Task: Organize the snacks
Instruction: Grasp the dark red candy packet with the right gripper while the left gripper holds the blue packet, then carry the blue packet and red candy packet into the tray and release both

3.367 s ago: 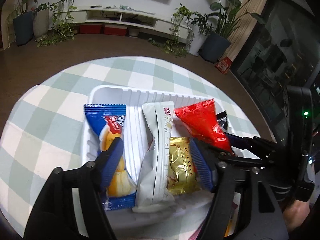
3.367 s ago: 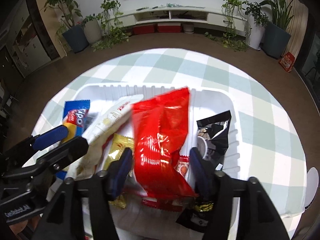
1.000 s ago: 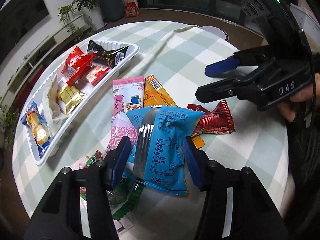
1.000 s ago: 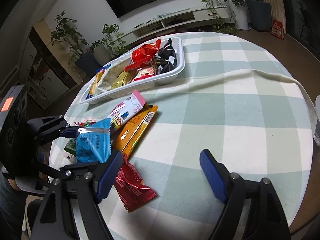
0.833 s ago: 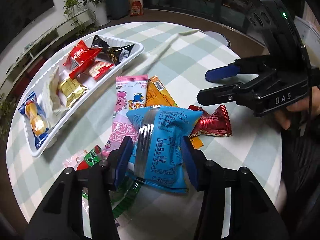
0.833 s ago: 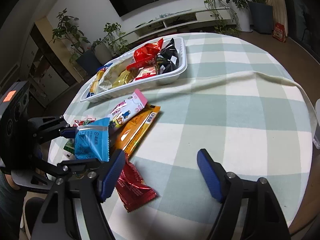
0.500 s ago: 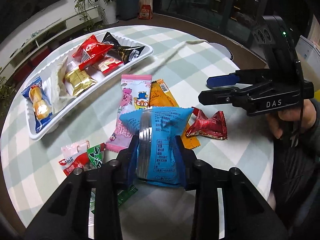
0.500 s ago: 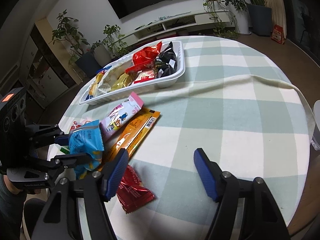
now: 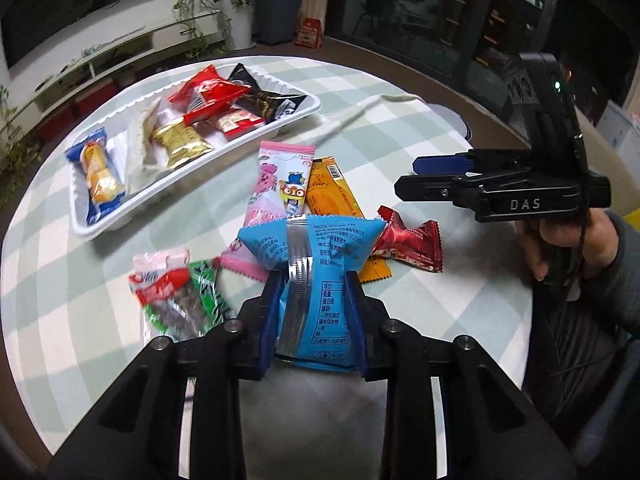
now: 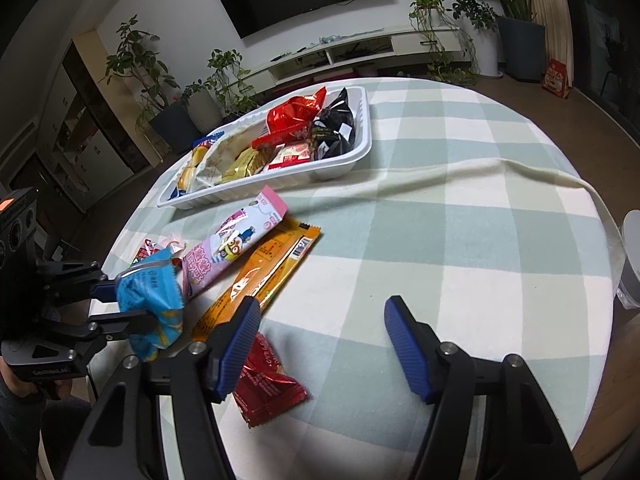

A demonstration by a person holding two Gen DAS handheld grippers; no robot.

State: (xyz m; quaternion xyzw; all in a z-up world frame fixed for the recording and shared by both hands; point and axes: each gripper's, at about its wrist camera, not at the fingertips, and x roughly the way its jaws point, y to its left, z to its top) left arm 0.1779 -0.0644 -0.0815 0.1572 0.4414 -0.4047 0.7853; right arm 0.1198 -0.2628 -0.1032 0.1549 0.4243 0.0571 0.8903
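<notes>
- Counter [image 10: 460,208]: round, under a green-and-white check cloth; it carries the tray and the loose snacks I have not yet sorted.
- White tray [image 9: 192,176]: the container, lying at the far side of the counter. It holds a blue packet with a yellow cake, a white pouch, a gold packet, a large red bag, a small red-and-white packet and a black packet, side by side and partly overlapping.
- Loose group, near me and well apart from the tray: pink cartoon packet [image 9: 280,184], orange bar [image 9: 332,196] beside and partly under it, dark red foil packet [image 10: 264,384], and green and red small packets [image 9: 176,300].
- Blue packet [image 9: 320,276]: the item in hand. My left tool [image 9: 314,312] has just been closing and now pinches it across its lower half, the packet lifted clear of the cloth.
- Right tool [image 10: 320,344]: spread, nothing between the pads, hovering just above the dark red foil packet; its jaws have been narrowing slightly.
- Step, as I judge it: pick-up done, carry pending. The next move calls for swinging the blue packet over the tray and releasing it into a free gap.
</notes>
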